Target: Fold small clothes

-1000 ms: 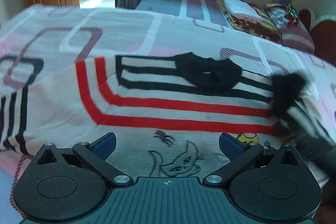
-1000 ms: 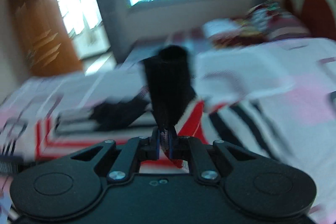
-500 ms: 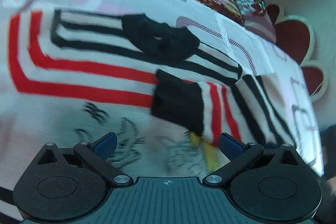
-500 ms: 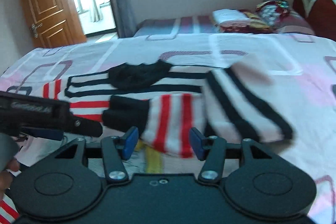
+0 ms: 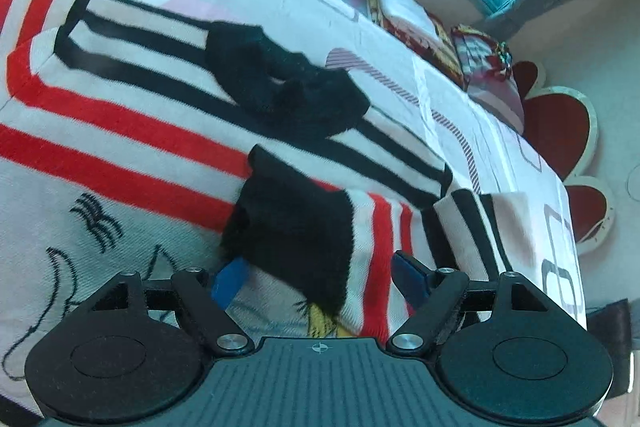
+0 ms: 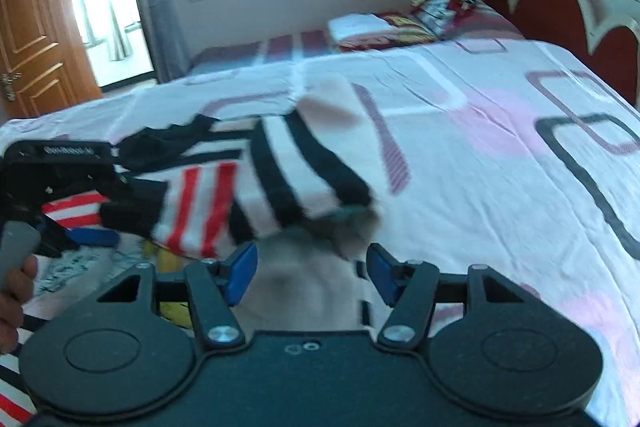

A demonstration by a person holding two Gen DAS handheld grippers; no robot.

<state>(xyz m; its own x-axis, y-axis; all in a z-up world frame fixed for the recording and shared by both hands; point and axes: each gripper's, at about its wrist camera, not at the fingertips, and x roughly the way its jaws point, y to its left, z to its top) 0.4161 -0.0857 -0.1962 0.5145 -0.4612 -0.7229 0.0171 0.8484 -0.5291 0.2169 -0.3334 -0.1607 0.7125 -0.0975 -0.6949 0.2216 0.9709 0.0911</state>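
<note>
Striped sweater (image 5: 132, 131) spread on the bed (image 6: 480, 131), one sleeve (image 5: 320, 239) folded across its front. Risk, as a judgement: the sleeve's black cuff lies loosely, so a grab taking too little cloth could drag the fold askew or bunch the layer beneath. Left gripper (image 5: 320, 273): jaws part-open and closing, the cuff between them, not yet pinched. Right gripper (image 6: 308, 269): jaws apart and opening, holding nothing, blurred sweater cloth beyond them.

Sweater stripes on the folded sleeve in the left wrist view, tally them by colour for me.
On the sleeve, between the cuff and the shoulder:
Red stripes: 2
Black stripes: 2
Total: 4
</note>
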